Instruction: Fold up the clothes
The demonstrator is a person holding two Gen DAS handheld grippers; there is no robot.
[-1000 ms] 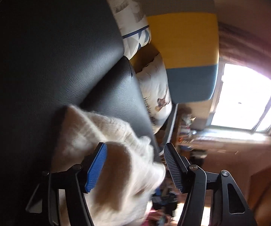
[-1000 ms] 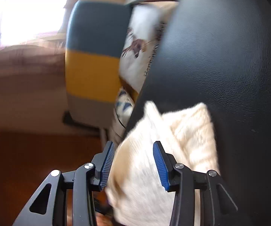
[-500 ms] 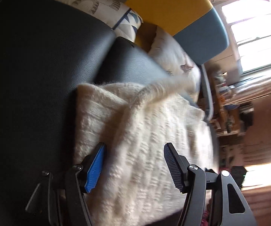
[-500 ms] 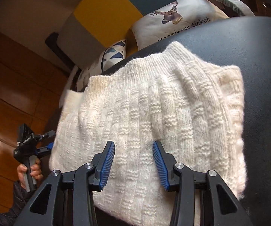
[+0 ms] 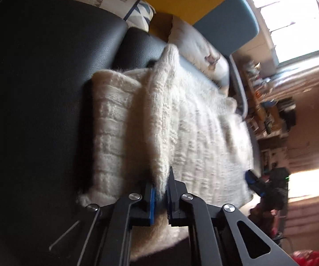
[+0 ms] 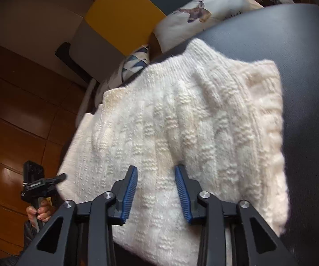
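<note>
One cream knit sweater [image 6: 181, 133] lies partly folded on a black leather seat [image 6: 303, 55], two printed cushions [image 6: 195, 20] behind it. The left gripper [image 5: 160, 190] has its jaws clamped on a raised ridge of the knit. The right gripper [image 6: 156, 190] has its jaws closing around the fabric, pads not yet pressing. Best practice, arguably: secure both grips near the edge, then lift evenly so the layers stay aligned.
</note>
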